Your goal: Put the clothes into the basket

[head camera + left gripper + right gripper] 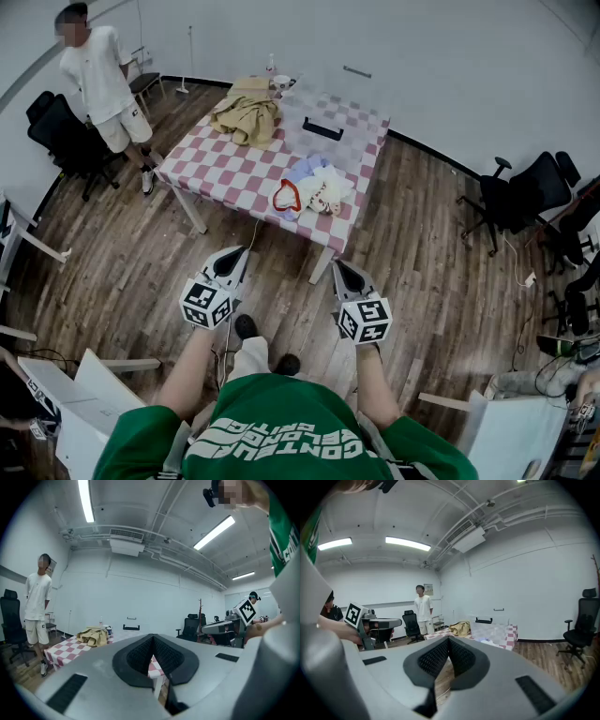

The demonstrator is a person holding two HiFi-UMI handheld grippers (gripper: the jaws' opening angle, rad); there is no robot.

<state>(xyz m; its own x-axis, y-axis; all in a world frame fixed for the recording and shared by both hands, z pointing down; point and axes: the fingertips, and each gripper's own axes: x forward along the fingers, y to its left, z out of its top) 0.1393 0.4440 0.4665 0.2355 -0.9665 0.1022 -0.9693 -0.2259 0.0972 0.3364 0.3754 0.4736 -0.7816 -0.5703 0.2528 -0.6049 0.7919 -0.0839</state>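
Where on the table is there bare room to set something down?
The widest free patch is the table's left part, between the tan clothes and the pale clothes. The right side is crowded: the basket and the pale clothes lie close together.

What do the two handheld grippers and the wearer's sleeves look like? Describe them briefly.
The left gripper and right gripper match: each has a pale grey shell, black textured pads lining the jaws, and a cube of black-and-white square markers at its rear. The person wears a green short-sleeved shirt with white lettering.
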